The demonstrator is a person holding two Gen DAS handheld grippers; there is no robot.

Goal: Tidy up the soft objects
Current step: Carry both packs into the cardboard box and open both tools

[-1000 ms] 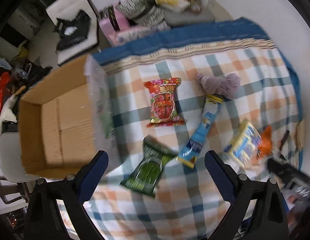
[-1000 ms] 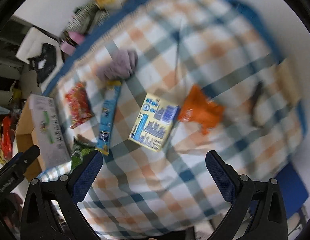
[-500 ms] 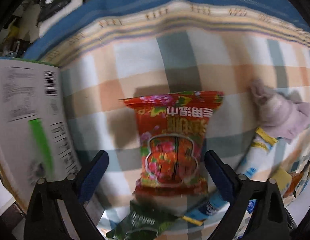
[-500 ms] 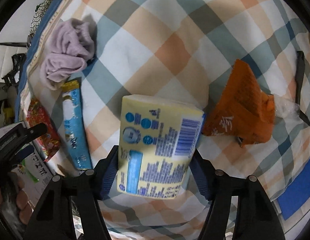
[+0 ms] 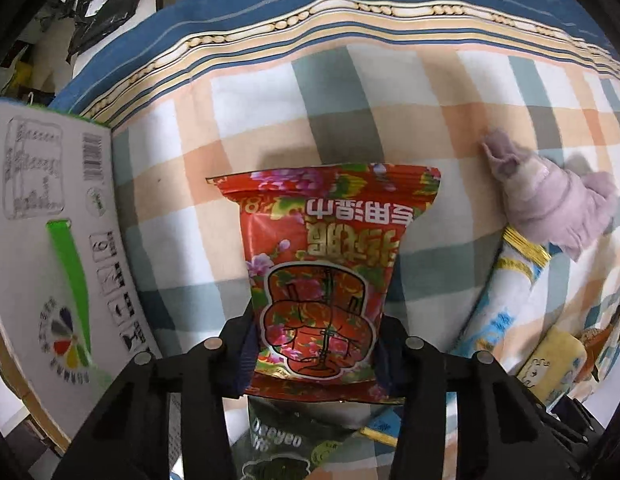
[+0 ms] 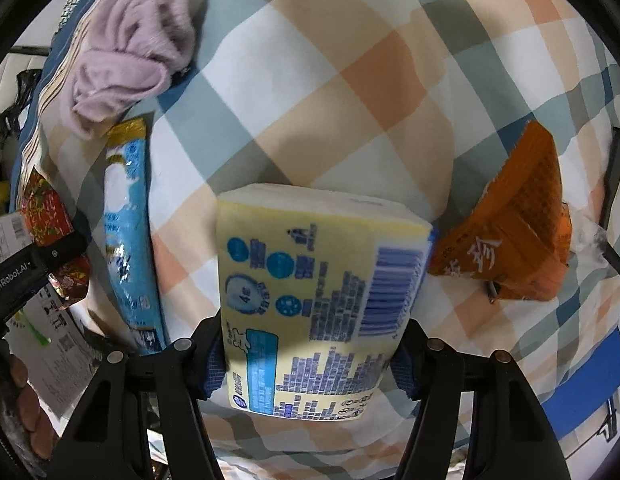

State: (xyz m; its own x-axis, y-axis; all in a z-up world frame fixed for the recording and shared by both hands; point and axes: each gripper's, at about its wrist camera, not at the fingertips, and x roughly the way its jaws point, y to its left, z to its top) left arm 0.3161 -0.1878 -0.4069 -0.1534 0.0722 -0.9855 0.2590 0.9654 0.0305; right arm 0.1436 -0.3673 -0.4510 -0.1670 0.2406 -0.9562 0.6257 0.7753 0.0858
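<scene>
My left gripper [image 5: 316,354] is shut on the lower part of a red flowered snack bag [image 5: 324,264] lying on the checked blanket [image 5: 350,100]. My right gripper [image 6: 307,364] is shut on a yellow and blue tissue pack [image 6: 310,292]. A lilac cloth bundle [image 6: 129,44] lies at the upper left of the right wrist view and shows at the right of the left wrist view [image 5: 550,196]. A long blue packet [image 6: 127,232] lies left of the tissue pack. An orange bag [image 6: 510,224] lies right of it.
A cardboard box flap [image 5: 49,240] with printed marks stands at the left of the left wrist view. A dark green packet [image 5: 285,440] lies under the left gripper. The left gripper body [image 6: 25,268] shows at the right wrist view's left edge.
Both grippers have dropped close to the blanket and closed: the left on the red snack bag, the right on the tissue pack. A second ago both were open and high above.
</scene>
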